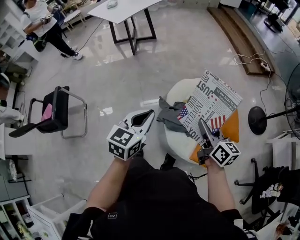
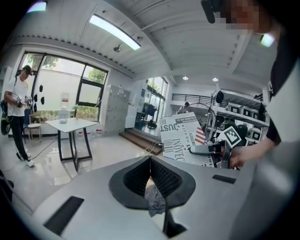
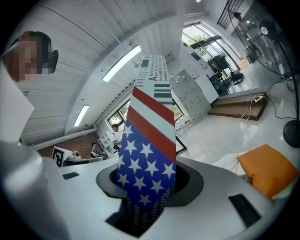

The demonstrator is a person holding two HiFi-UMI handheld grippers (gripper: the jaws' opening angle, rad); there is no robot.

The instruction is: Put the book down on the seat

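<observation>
The book (image 1: 213,105) has a newsprint cover with a stars-and-stripes flag. My right gripper (image 1: 202,124) is shut on its lower edge and holds it tilted above the round white seat (image 1: 180,91). In the right gripper view the book (image 3: 150,140) rises out of the closed jaws of that gripper (image 3: 147,187). An orange cushion (image 1: 232,126) and a crumpled grey cloth (image 1: 169,115) lie on the seat. My left gripper (image 1: 151,112) hovers just left of the cloth, shut with nothing held. From the left gripper (image 2: 150,159), the book (image 2: 180,138) shows ahead to the right.
A black chair (image 1: 54,112) stands to the left on the tiled floor. Further back are a white table (image 1: 129,14) and a person (image 1: 44,28). A floor fan base (image 1: 258,119) and cables sit right of the seat, beyond them a wooden step (image 1: 239,37).
</observation>
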